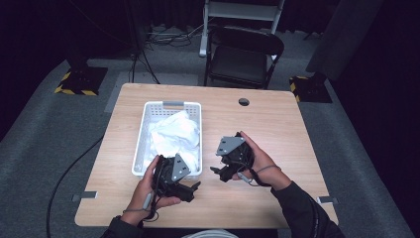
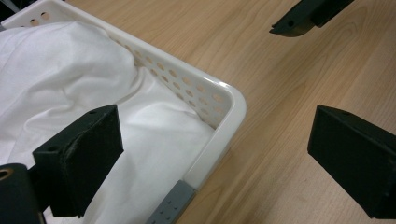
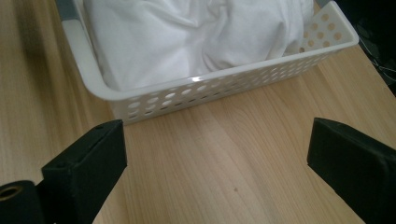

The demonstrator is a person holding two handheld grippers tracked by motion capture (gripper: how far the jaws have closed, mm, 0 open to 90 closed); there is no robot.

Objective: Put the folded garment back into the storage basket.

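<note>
Nothing grabbed yet: your left gripper [image 1: 190, 187] and right gripper [image 1: 216, 171] both gape empty, cloth [image 2: 60, 74] untouched in the basket [image 3: 210, 86] just ahead of them.

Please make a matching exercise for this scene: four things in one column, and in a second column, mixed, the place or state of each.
1. white cloth
2. basket
3. folding chair
4. left gripper

a. beyond the table's far edge
b. open, at the basket's near corner
c. bunched inside the basket
d. on the table's left half

Pairs: 1-c, 2-d, 3-a, 4-b
</note>
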